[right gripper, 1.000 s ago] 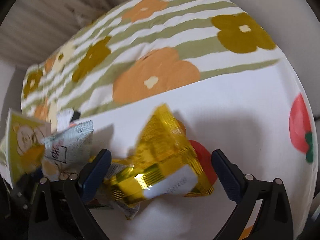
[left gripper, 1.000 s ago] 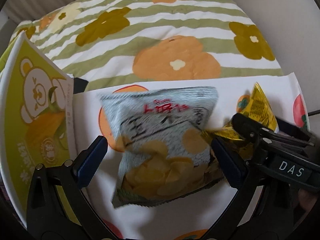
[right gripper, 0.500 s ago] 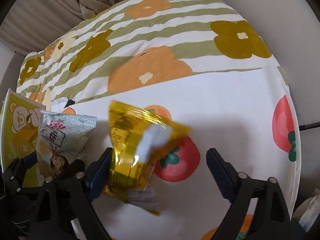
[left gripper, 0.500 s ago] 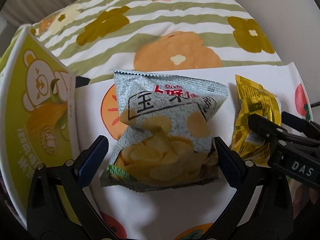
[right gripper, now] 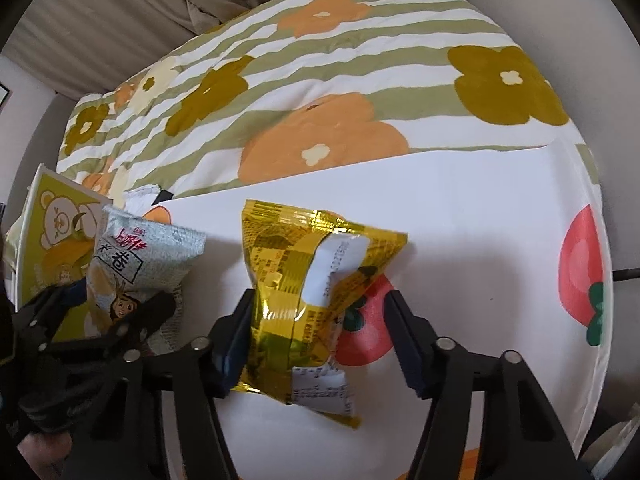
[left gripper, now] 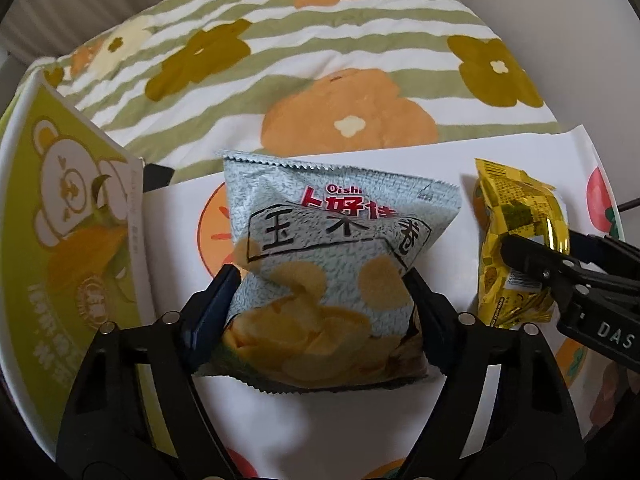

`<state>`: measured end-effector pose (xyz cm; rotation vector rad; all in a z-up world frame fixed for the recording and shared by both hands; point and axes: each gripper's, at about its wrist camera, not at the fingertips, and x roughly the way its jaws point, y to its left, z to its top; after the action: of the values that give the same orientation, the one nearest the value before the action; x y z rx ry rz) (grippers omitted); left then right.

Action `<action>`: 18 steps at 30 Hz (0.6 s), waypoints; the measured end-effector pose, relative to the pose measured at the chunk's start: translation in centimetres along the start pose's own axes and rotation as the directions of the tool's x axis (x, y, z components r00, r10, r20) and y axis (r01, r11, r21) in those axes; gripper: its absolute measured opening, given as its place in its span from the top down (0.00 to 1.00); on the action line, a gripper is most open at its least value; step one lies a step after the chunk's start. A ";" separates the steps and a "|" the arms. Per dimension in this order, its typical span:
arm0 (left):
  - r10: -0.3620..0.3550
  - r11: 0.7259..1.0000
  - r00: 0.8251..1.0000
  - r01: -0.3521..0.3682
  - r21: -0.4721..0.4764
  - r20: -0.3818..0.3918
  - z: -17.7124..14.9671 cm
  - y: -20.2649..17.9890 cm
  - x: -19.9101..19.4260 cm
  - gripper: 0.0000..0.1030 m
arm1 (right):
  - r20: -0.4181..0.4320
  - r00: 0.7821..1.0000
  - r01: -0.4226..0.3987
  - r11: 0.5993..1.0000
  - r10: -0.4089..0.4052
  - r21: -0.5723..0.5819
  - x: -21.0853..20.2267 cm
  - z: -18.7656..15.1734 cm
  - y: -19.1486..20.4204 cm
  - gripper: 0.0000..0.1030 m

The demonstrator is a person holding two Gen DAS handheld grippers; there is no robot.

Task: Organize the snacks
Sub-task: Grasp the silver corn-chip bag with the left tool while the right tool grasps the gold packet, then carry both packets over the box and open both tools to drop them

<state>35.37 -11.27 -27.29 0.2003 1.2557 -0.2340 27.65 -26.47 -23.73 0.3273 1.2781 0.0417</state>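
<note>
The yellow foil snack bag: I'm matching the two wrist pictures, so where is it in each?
Left wrist: yellow foil snack bag at right edge.
Right wrist: centre, between that gripper's closing jaws.
Shared landmark: grey chip bag, on its left in both.

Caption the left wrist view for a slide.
Left gripper closing its fingers on a grey Oishi chip bag, yellow snack packet alongside, on a fruit-print cloth.

"Oishi" and "上好佳" on the grey chip bag (left gripper: 328,264); "DAS" on the right tool (left gripper: 532,268)
</note>
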 end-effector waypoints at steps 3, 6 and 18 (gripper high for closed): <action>-0.016 1.000 1.000 0.015 0.008 0.007 0.0 -0.2 -0.1 0.34 | 0.002 1.000 -0.019 1.000 0.019 -0.003 0.0 -0.3 0.3 0.56; -0.034 0.999 0.999 0.034 0.009 0.013 -0.2 -0.3 -0.3 0.36 | 0.007 1.000 -0.025 1.000 0.025 -0.013 -0.2 -0.5 0.5 0.63; -0.039 0.999 0.992 0.035 0.040 0.124 -1.3 -2.3 -5.7 0.41 | 0.096 0.995 -0.035 0.999 0.039 -0.039 -4.8 -2.1 0.2 0.67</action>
<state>31.84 -12.79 -22.28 0.1922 1.1326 -0.2982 24.29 -26.87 -19.78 0.3171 1.1735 0.0806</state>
